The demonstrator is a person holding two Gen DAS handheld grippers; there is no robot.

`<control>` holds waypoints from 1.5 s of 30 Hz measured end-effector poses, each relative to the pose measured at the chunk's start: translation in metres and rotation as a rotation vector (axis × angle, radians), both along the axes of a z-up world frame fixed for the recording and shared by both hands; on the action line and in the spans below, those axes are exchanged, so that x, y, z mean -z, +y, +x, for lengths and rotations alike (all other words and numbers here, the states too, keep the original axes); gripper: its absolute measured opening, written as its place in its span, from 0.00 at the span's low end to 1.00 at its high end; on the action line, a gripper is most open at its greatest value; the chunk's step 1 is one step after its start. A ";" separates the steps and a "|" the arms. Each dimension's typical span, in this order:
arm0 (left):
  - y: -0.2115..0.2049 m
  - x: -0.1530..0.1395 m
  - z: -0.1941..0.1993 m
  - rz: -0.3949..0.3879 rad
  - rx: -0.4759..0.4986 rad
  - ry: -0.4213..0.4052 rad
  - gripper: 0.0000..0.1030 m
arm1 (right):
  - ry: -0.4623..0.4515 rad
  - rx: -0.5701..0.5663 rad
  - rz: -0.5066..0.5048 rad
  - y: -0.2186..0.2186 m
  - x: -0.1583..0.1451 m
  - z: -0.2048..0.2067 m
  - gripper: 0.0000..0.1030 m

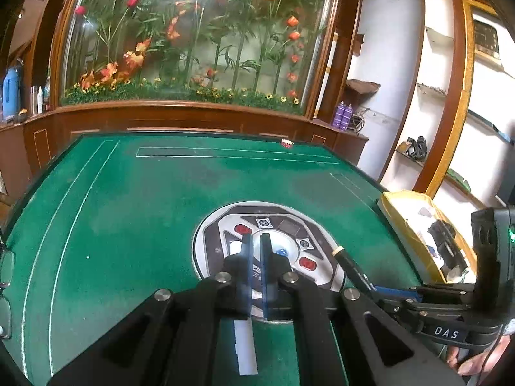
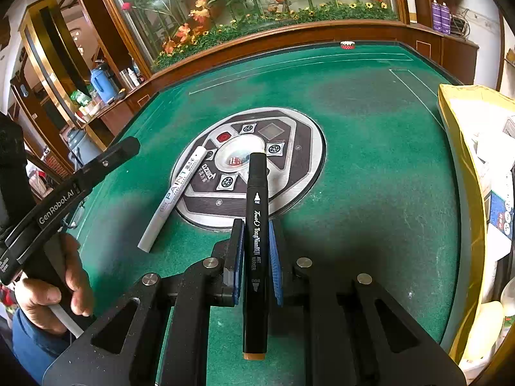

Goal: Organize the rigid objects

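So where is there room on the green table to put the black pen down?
The green felt between the round centre panel and the yellow box is bare, as is the far strip toward the wooden ledge. Left of the panel is crowded: the white pen lies there, with the left gripper over it.

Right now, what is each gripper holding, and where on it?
Right gripper clamps the black marker around its middle. Left gripper is shut on nothing.

The left gripper (image 1: 256, 241) tilts gently downward, its jaws closed together with nothing between them. The right gripper (image 2: 256, 225) pitches more steeply, jaws clamped. A hand (image 2: 61, 286), seemingly the left, wraps the handle.
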State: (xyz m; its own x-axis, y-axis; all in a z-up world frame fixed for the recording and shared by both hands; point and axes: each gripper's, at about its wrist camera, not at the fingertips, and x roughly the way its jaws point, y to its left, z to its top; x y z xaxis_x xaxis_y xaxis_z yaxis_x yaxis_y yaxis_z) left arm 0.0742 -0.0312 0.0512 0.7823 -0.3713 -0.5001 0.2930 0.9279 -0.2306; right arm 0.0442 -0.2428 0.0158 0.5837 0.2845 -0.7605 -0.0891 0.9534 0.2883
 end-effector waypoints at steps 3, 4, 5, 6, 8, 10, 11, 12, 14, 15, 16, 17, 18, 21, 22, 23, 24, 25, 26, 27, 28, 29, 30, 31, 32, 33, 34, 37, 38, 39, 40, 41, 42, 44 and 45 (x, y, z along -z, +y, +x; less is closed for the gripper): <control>0.005 -0.002 0.001 -0.043 0.014 0.011 0.03 | -0.001 0.000 -0.003 0.000 0.000 0.001 0.14; 0.005 -0.003 0.001 -0.051 0.020 0.013 0.03 | 0.001 0.000 -0.003 -0.001 0.000 0.001 0.14; 0.004 -0.002 0.002 -0.046 0.022 0.032 0.03 | 0.001 0.001 -0.003 0.000 0.001 0.001 0.14; 0.001 -0.001 0.007 -0.012 0.033 0.109 0.02 | 0.000 0.002 -0.002 0.000 0.001 0.001 0.14; -0.001 -0.001 0.009 0.037 -0.032 0.155 0.01 | -0.001 0.002 -0.005 0.000 0.001 0.001 0.14; 0.002 -0.005 0.006 0.060 -0.060 0.109 0.00 | -0.002 0.002 -0.003 0.000 0.002 0.001 0.14; 0.003 -0.006 0.006 0.058 -0.066 0.104 0.00 | -0.004 0.002 -0.005 0.000 0.002 0.001 0.14; 0.006 -0.007 0.006 0.041 -0.080 0.100 0.00 | -0.004 0.003 -0.005 0.000 0.002 0.001 0.14; 0.014 -0.009 0.004 -0.042 -0.066 0.054 0.02 | -0.005 0.003 -0.003 0.001 0.002 0.001 0.14; 0.015 -0.010 0.004 -0.061 -0.046 0.047 0.06 | -0.006 0.004 -0.003 0.001 0.002 0.001 0.14; 0.015 -0.009 0.004 -0.052 -0.046 0.048 0.31 | -0.006 0.005 -0.004 0.001 0.002 0.002 0.14; 0.014 -0.010 0.003 -0.041 -0.055 0.041 0.54 | -0.005 0.006 -0.004 0.001 0.003 0.002 0.14; 0.014 -0.010 0.002 -0.057 -0.048 0.023 0.98 | -0.005 0.007 -0.003 0.001 0.003 0.002 0.14; 0.008 -0.009 0.005 -0.040 -0.001 0.060 0.99 | -0.008 0.006 -0.002 0.002 0.002 0.002 0.14; 0.007 -0.008 0.005 -0.050 -0.016 0.070 0.99 | -0.009 0.006 -0.002 0.002 0.002 0.002 0.14; 0.011 -0.009 0.004 -0.063 -0.055 0.058 0.99 | -0.009 0.007 -0.002 0.002 0.002 0.001 0.14; 0.011 -0.010 0.004 -0.057 -0.061 0.055 0.99 | -0.009 0.006 -0.001 0.002 0.002 0.001 0.14; 0.012 -0.009 0.006 -0.043 -0.055 0.067 0.99 | -0.011 0.007 0.000 0.002 0.002 0.001 0.14; 0.012 -0.007 0.009 -0.034 -0.049 0.092 0.99 | -0.011 0.009 -0.001 0.002 0.002 0.001 0.14; 0.010 -0.002 0.013 -0.021 -0.040 0.145 0.99 | -0.012 0.010 0.000 0.002 0.001 0.001 0.14; 0.006 0.007 0.018 -0.011 -0.021 0.212 0.99 | -0.011 0.011 0.001 0.001 0.001 0.001 0.14; 0.002 0.012 0.020 -0.001 -0.011 0.240 0.98 | -0.011 0.013 0.002 0.001 0.001 0.001 0.14; -0.005 0.017 0.020 0.027 0.000 0.255 0.89 | -0.009 0.012 0.001 0.002 0.002 0.001 0.14; -0.013 0.021 0.020 0.077 0.008 0.256 0.77 | -0.009 0.011 0.000 0.002 0.002 0.001 0.14; -0.020 0.024 0.019 0.119 0.019 0.258 0.71 | -0.009 0.010 0.001 0.002 0.001 0.001 0.14; -0.025 0.028 0.020 0.142 0.028 0.265 0.67 | -0.009 0.011 0.001 0.002 0.001 0.001 0.14; -0.029 0.032 0.020 0.151 0.033 0.281 0.65 | -0.010 0.012 0.001 0.002 0.001 0.000 0.14; -0.035 0.042 0.023 0.190 0.035 0.318 0.43 | -0.010 0.008 0.001 0.002 0.001 0.000 0.14; -0.035 0.044 0.025 0.208 0.025 0.323 0.37 | -0.009 0.008 0.001 0.002 0.001 0.000 0.14; -0.036 0.043 0.025 0.240 0.002 0.304 0.24 | -0.009 0.008 0.002 0.002 0.001 0.000 0.14; -0.036 0.043 0.026 0.261 -0.012 0.298 0.16 | -0.008 0.008 0.002 0.002 0.000 -0.001 0.14; -0.036 0.043 0.026 0.264 -0.015 0.295 0.15 | -0.009 0.007 0.001 0.002 0.001 -0.001 0.14; -0.035 0.043 0.025 0.264 -0.016 0.290 0.13 | -0.009 0.005 0.001 0.003 0.001 -0.001 0.14; -0.034 0.042 0.023 0.257 -0.012 0.286 0.12 | -0.009 0.005 0.000 0.003 0.001 -0.001 0.14; -0.033 0.042 0.021 0.246 -0.009 0.286 0.12 | -0.009 0.006 0.001 0.003 0.001 -0.001 0.14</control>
State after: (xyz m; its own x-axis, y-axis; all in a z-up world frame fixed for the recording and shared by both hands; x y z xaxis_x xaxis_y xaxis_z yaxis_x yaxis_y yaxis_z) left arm 0.0957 -0.0641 0.0094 0.6007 -0.2064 -0.7724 0.2405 0.9680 -0.0717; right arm 0.0434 -0.2398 0.0150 0.5918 0.2816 -0.7553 -0.0861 0.9537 0.2881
